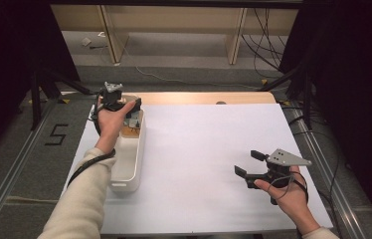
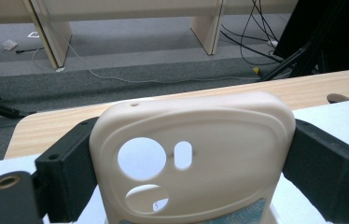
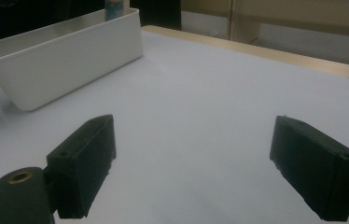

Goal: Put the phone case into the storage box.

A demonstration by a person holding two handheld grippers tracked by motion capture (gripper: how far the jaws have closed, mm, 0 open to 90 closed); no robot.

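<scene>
Being gripped between the left gripper's (image 2: pixel 186 154) jaws, a cream, soft-looking phone case (image 2: pixel 191 158) is being held over the white plastic bin (image 1: pixel 127 172) at left of frame; a straight, steady lift is advised. The right gripper (image 1: pixel 246 164) is being held wide apart, low right.

Your right gripper (image 3: pixel 191 172) has its jaws spread wide over bare white table (image 1: pixel 199 149), and nothing lies between it and the bin (image 1: pixel 130 154); the whole middle and right of the sheet is free to cross. Along the left edge that 1 long white bin blocks a low path. Your left gripper (image 2: pixel 191 158) sits at its far end, jaws filled by a cream phone case (image 2: pixel 191 154).
</scene>
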